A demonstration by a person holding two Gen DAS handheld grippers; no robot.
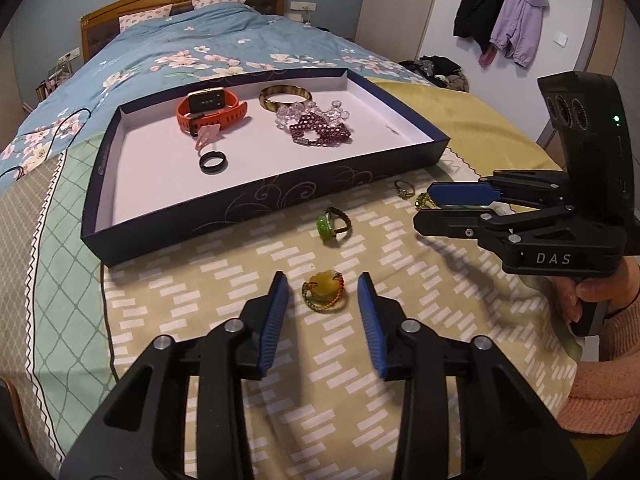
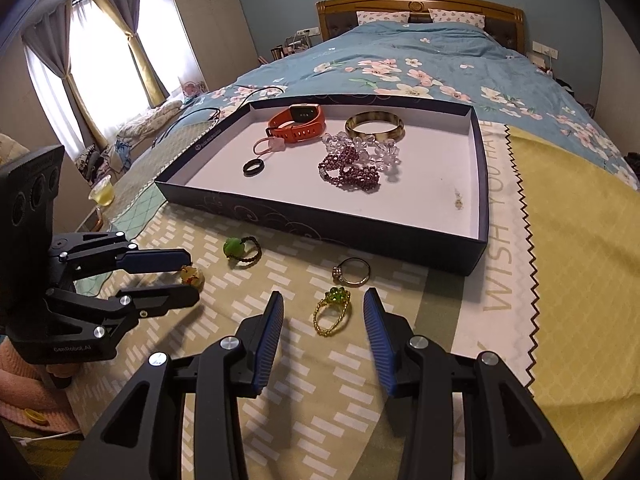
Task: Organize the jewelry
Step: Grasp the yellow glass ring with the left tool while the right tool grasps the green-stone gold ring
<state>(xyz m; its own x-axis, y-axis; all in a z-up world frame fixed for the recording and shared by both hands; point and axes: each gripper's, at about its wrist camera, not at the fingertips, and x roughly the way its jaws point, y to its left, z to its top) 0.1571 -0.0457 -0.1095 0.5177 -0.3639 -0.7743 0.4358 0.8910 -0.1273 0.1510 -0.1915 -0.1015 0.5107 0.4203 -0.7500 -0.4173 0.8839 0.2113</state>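
Left wrist view: left hand-held gripper (image 1: pixel 323 292) hangs low over the bed, jaws spread w/ the yellow-stone ring (image 1: pixel 324 292) lying between the pads – neither pad touches it. Green-stone ring (image 1: pixel 333 226) lies just beyond, near the front wall of the dark blue tray (image 1: pixel 248 208).

Right wrist view: right hand-held gripper (image 2: pixel 323 308) also spread, straddling the green-bead gold ring (image 2: pixel 333 312) w/o contact. Silver ring (image 2: pixel 351 271) sits just past it, close to the tray wall.

Inside the tray – orange watch (image 2: pixel 298 122), amber bangle (image 2: pixel 374 126), clear bead bracelet (image 2: pixel 370 150), purple bead bracelet (image 2: pixel 350 172), black ring (image 2: pixel 254 168) and a pink piece (image 2: pixel 270 145) just beside the watch strap. All four loose rings rest on the patterned cloth (image 2: pixel 304 400), outside the tray. Pink sleeve (image 1: pixel 612 352) visible behind the right tool.
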